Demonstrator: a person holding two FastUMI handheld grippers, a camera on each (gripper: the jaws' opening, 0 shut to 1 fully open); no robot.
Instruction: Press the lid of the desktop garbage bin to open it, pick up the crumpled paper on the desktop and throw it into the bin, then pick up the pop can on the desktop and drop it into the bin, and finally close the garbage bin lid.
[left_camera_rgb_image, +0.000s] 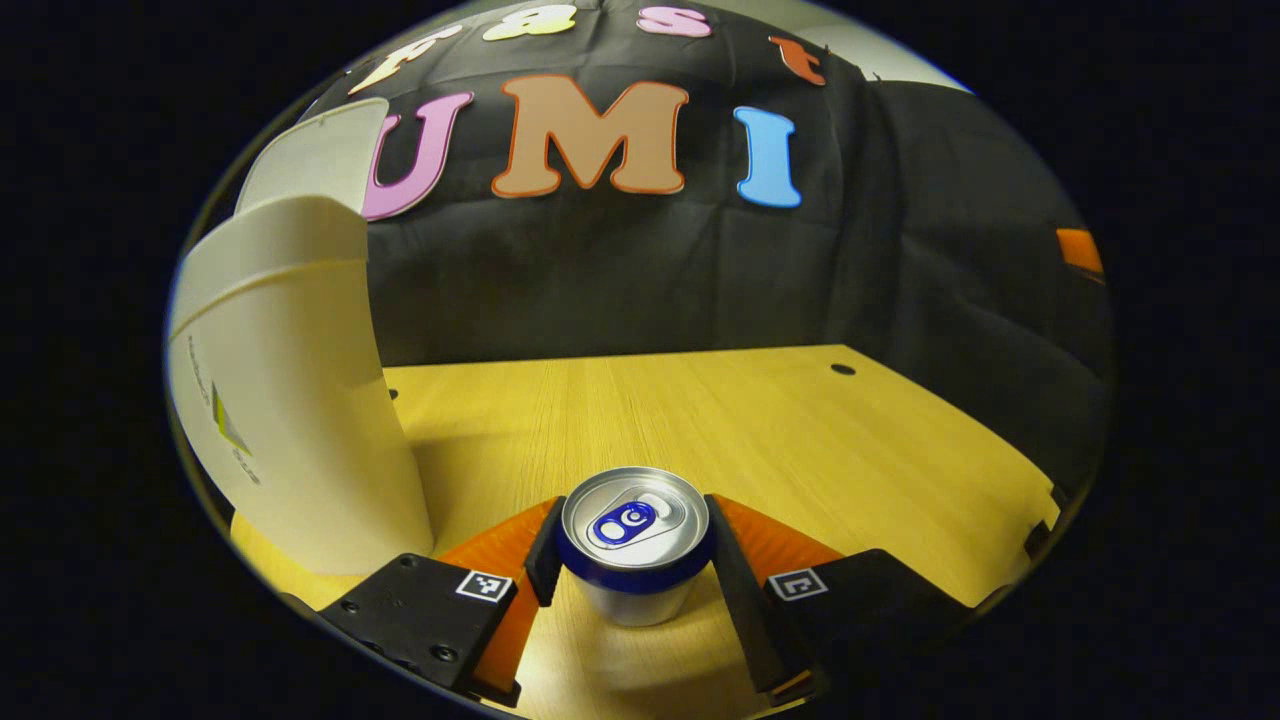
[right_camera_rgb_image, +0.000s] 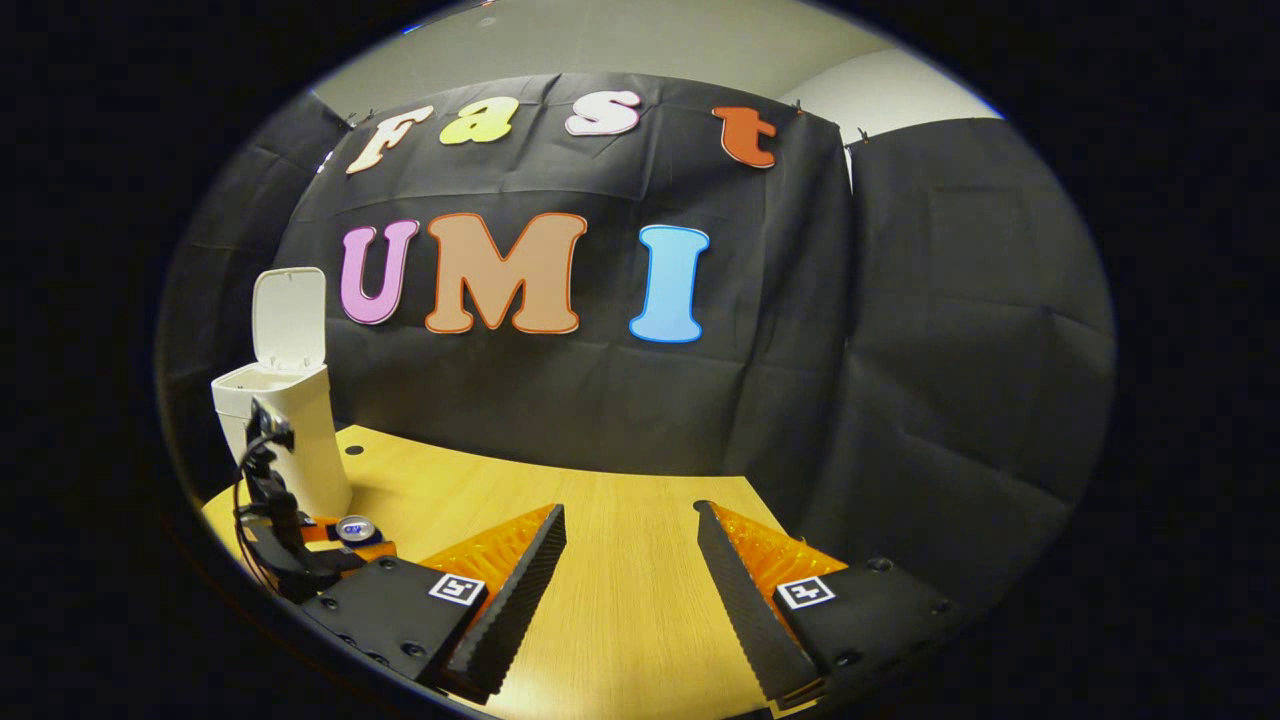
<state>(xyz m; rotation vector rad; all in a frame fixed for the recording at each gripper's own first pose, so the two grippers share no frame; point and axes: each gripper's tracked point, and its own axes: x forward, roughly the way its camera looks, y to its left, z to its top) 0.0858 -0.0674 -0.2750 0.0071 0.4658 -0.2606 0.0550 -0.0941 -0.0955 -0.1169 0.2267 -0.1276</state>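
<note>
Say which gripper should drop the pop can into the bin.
Left. The left gripper brackets the pop can beside the open bin; the right gripper stands open, farther away.

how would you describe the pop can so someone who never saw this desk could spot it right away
Start at the tall white garbage bin with its lid up, at one end of the wooden desktop. Beside its base stands the pop can, upright between the fingers of the left gripper. It is the one small metal cylinder there, silver-topped with a blue pull tab and blue rim band.

Left gripper (left_camera_rgb_image: 634, 560), right gripper (right_camera_rgb_image: 630, 570): black screwed mounts, square markers.
</note>
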